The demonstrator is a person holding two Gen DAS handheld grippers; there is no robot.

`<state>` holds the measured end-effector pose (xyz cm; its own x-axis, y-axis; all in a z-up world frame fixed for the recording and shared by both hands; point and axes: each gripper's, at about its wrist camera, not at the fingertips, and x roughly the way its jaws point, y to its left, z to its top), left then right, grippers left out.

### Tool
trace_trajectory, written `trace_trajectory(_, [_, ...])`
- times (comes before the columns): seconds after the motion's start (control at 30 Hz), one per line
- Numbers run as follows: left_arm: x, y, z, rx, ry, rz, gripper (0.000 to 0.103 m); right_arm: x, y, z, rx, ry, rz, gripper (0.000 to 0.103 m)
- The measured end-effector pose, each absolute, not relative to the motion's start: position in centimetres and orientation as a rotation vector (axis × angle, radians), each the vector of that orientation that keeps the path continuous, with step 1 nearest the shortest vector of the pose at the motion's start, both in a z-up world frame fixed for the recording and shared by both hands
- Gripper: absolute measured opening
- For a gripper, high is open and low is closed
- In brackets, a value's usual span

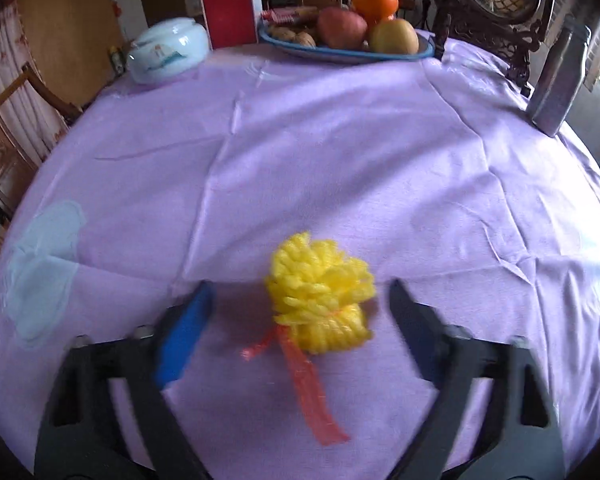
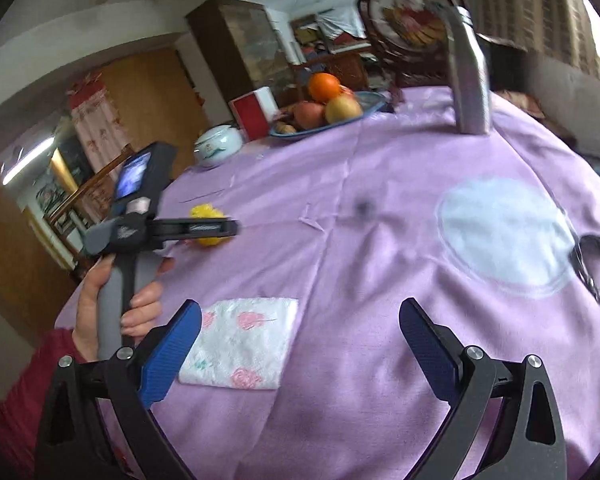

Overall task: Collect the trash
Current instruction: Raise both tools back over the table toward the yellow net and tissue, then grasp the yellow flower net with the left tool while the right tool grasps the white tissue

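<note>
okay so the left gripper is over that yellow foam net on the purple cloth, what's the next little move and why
Probably ease the left gripper down a touch further and close it on the yellow foam net. The net already lies between the two fingers, which stand open on either side without pressing it, and it rests loose on the purple tablecloth with nothing crowding it.
</note>
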<state>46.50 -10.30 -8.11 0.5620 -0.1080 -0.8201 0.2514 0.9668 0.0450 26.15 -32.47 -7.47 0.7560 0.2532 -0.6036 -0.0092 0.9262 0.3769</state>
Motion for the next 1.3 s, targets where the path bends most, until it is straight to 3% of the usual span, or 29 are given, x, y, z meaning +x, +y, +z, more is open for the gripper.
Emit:
trace_trajectory(0.07, [46.4, -10.0, -7.9, 0.14, 0.953, -0.228, 0.051, 26.5, -32.7, -7.7, 0.392, 0.718, 0.16, 0.097])
trace_trajectory(0.13, [46.6, -9.8, -7.7, 0.107, 0.961, -0.263, 0.038, 26.7, -32.8, -8.0, 0.404, 0.728, 0.162, 0.097])
trace_trajectory(0.7, [46.1, -6.9, -5.3, -0.018, 0.893, -0.266, 0.038, 27.6, -26.6, -8.0, 0.095, 0.819, 0.153, 0.097])
trace_trajectory(0.93, [46.4, -6.1, -5.4, -0.064, 0.912, -0.275, 0.038, 28.9, -20.9, -8.6, -0.107, 0.877, 0.203, 0.074])
trace_trajectory(1.2, [46.2, -6.4, -5.1, -0.068, 0.911, -0.312, 0.038, 31.4, -20.5, -10.1, -0.089, 1.023, 0.229, 0.077])
trace_trajectory(1.3, [46.2, -6.3, -5.1, -0.07, 0.914, -0.317, 0.038, 30.8, -19.8, -9.8, -0.104, 0.998, 0.242, 0.055])
